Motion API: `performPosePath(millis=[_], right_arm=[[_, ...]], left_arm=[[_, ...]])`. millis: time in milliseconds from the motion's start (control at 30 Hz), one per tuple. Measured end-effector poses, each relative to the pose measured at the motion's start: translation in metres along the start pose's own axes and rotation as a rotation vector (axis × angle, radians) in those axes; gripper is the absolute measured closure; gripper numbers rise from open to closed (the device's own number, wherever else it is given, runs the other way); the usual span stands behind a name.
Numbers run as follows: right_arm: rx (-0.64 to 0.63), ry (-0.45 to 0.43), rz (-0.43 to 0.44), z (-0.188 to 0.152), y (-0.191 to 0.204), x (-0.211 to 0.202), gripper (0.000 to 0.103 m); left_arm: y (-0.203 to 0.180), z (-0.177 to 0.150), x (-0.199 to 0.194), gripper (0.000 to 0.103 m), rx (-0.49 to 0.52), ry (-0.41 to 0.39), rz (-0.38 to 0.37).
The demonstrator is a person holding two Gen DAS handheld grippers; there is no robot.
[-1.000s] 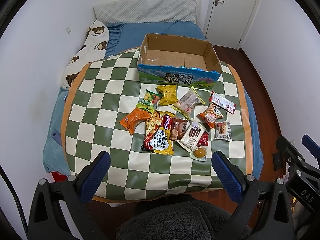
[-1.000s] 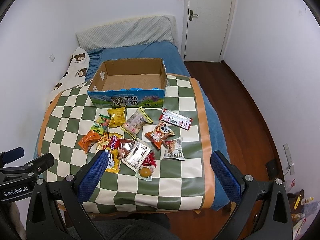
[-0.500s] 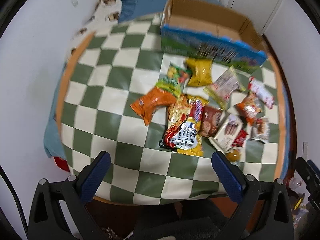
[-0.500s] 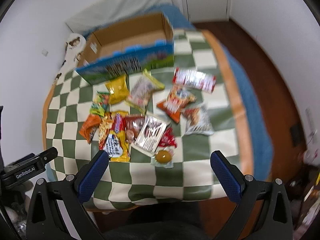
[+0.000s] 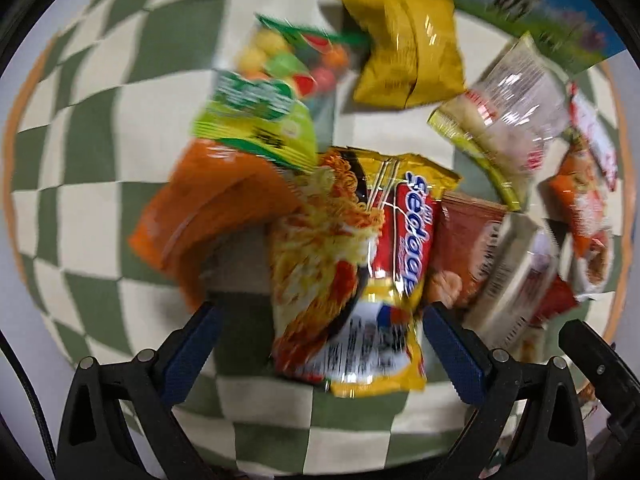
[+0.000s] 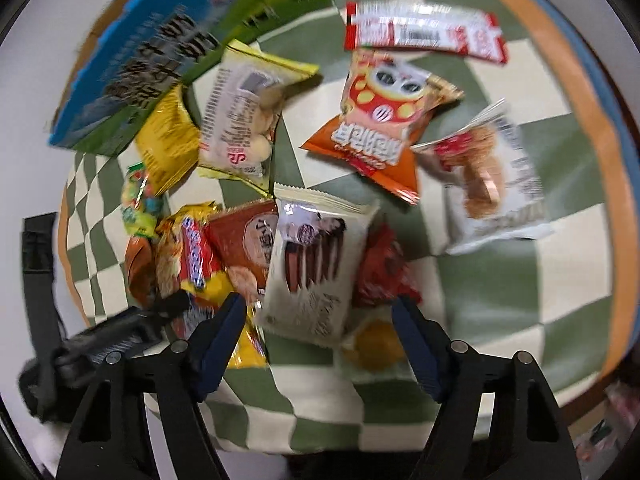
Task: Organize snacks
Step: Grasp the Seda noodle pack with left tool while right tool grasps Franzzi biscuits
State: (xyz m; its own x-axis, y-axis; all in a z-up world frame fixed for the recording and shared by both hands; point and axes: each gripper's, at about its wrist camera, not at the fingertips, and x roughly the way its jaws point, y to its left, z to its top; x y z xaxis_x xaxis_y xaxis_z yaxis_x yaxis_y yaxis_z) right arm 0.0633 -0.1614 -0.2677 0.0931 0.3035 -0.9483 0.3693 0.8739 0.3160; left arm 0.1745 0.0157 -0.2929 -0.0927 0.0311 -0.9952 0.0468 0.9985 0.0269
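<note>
Several snack packets lie in a heap on a green-and-cream checkered table [image 5: 100, 128]. My left gripper [image 5: 320, 332] is open, its fingers either side of the near end of a yellow-red noodle packet [image 5: 352, 272]. An orange bag [image 5: 212, 216], a green candy bag [image 5: 264, 116] and a yellow bag [image 5: 408, 60] lie beyond. My right gripper [image 6: 320, 328] is open just above a white chocolate-stick packet [image 6: 312, 272] and a round yellow snack [image 6: 372, 344]. The blue-green cardboard box [image 6: 160, 64] stands at the far side.
To the right lie an orange panda bag [image 6: 380, 120], a red-white bar [image 6: 424, 32], a white packet [image 6: 496, 184] and a small red packet [image 6: 384, 272]. The left gripper's body [image 6: 108, 340] sits close on the right gripper's left. The table's orange rim [image 6: 592, 128] is near.
Both grippers have dropped steeply from high above the table to just over the snack heap. Both stay open. The snacks have not moved.
</note>
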Motion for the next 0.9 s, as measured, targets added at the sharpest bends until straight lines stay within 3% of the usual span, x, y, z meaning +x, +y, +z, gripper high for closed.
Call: performPosePath(millis=[233,333,367,467,567,733,833,900], right_arm=[[0.027,0.086,-0.034,0.014,0.013,0.050,0.025],[0.027,0.098,-0.045,0.013,0.021,0.058,0.025],[0.023,0.115,-0.048,0.012,0.023,0.062,0.030],[0.009,0.147,-0.079,0.004,0.023,0.075,0.039],[0.017,0.135,-0.054,0.000,0.022,0.079,0.041],[-0.191,0.124,-0.151,-0.015,0.046,0.076,0.041],[-0.309,0.143,-0.210,-0.025,0.059,0.081,0.041],[-0.320,0.134,-0.199,-0.026,0.061,0.082,0.040]], left_arm=[[0.001,0.010,0.028,0.003,-0.028,0.014,-0.051],[0.003,0.009,0.037,0.012,-0.046,0.004,-0.096],[0.004,0.007,0.040,0.019,-0.048,-0.003,-0.108],[0.007,-0.003,0.039,0.022,-0.035,-0.028,-0.113],[0.011,-0.019,0.033,0.026,-0.026,-0.044,-0.098],[0.027,-0.056,0.035,0.026,-0.028,-0.039,-0.057],[0.041,-0.071,0.043,0.024,-0.058,-0.030,-0.081],[0.046,-0.068,0.055,0.022,-0.069,-0.018,-0.100]])
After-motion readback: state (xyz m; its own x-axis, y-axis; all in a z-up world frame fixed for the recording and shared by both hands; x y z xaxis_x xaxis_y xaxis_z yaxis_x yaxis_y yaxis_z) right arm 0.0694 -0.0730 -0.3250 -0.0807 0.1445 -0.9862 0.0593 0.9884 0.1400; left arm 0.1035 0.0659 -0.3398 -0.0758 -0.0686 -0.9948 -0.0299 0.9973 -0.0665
